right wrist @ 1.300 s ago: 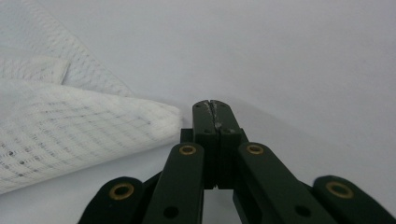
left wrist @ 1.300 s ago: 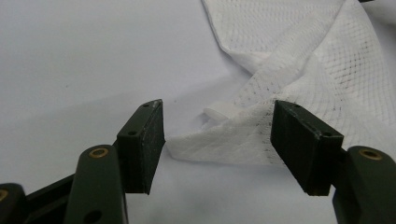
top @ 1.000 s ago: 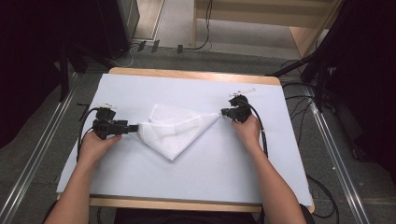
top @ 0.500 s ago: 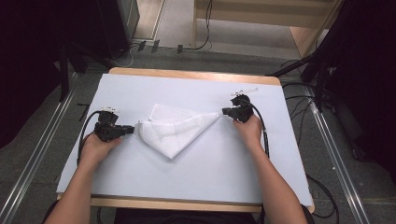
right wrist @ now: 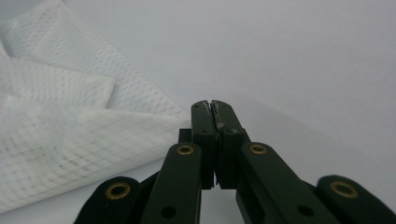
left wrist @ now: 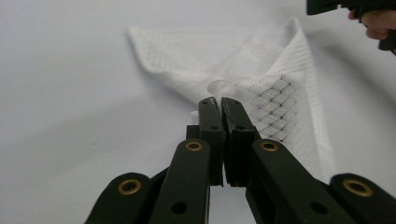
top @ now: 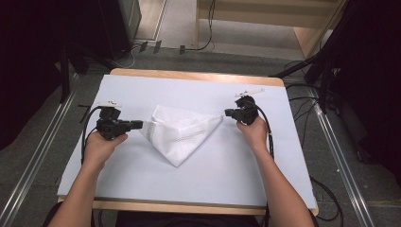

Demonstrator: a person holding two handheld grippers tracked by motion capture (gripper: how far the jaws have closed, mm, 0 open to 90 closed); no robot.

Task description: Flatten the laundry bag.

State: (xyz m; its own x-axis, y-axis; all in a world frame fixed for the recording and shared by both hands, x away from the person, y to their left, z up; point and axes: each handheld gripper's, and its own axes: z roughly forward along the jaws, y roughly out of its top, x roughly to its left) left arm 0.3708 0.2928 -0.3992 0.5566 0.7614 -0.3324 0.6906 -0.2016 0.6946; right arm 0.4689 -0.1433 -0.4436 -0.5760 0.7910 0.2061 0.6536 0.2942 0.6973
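The white mesh cloth lies folded into a rough triangle near the middle of the table, its long edge stretched between your two hands, its point aimed back toward you.

Your left gripper sits at the cloth's left corner. In the left gripper view the jaws have just been closing and now stand pressed together; a thin lifted fold of mesh rises right at their tips, so you are clenched on that corner. The high view gives only a dark tip meeting white fabric and does not show the pinch itself.

Your right gripper is at the cloth's right corner. In the right gripper view the jaws are clamped tight, with the cloth's edge running in behind them from the left. Whether fabric sits between the pads I cannot tell from there; in the high view the corner tapers straight to the tip.

The left gripper view also catches your other hand and its gripper beyond the far corner.

The pale sheet covering the table has bare room on every side of the cloth: a wide strip toward you, a band at the far edge, margins outside each hand. Cables loop from both grippers.
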